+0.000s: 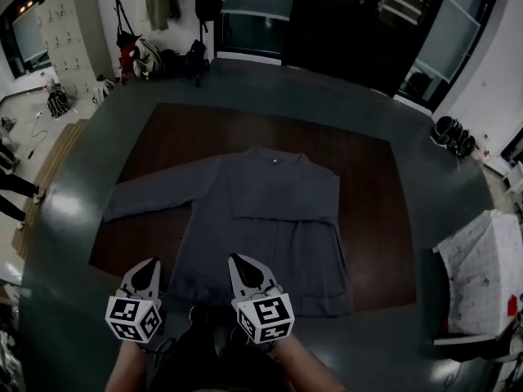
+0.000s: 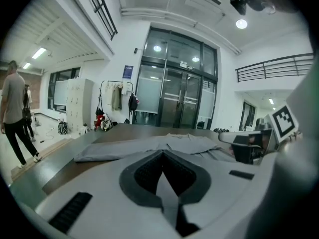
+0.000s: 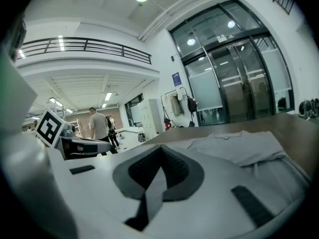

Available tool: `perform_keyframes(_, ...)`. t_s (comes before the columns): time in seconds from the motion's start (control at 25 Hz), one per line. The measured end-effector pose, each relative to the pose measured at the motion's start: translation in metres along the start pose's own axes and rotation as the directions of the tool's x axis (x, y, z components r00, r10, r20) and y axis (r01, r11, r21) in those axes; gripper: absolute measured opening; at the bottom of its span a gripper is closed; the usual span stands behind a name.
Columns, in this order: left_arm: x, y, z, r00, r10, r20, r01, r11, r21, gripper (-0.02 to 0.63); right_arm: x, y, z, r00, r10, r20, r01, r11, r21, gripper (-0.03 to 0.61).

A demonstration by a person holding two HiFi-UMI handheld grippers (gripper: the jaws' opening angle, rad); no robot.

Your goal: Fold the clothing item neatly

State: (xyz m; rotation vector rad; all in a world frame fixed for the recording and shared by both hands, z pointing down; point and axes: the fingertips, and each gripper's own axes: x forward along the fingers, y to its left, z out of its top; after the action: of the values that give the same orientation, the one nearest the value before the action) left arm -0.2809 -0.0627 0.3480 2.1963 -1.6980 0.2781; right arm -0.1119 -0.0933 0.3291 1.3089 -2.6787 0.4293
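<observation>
Grey collared shirt (image 1: 270, 219) lies flat on the brown table (image 1: 163, 137), collar far, hem (image 1: 310, 305) near me, so the long axis runs straight away from both grippers

Left gripper (image 1: 147, 274) and right gripper (image 1: 245, 272) both sit at the near hem with jaws closed together. There's a pale sliver at each pad seam and I can't tell if it's cloth. The shirt looks undisturbed, so I read both as empty

The right side looks already folded in. The other sleeve (image 1: 151, 193) still sticks out toward the view's left, ahead and outboard of the left gripper's fingers and well apart from the right

Likely next: the left gripper takes that sleeve and brings it in across the body
</observation>
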Motion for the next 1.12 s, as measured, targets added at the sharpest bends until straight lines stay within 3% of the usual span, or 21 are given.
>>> perform_keyframes(0.24, -0.025, 0.038, -0.005, 0.998, 0.047, 0.041, -0.045, 0.998, -0.051, 0.008, 0.027, 0.057, 0.006, 0.997, 0.075, -0.002, -0.075, 0.996, -0.052, -0.011)
perform_keyframes(0.96, -0.013, 0.247, 0.005, 0.996, -0.093, 0.001, 0.093, 0.994, -0.055, 0.008, 0.220, 0.226, -0.003, 0.994, 0.026, -0.103, -0.037, 0.994, -0.102, -0.011)
perform_keyframes(1.12, -0.016, 0.283, 0.006, 0.995, -0.097, -0.007, 0.097, 0.993, -0.074, 0.008, 0.250, 0.257, -0.011, 0.992, 0.051, -0.118, -0.062, 0.994, -0.095, -0.011)
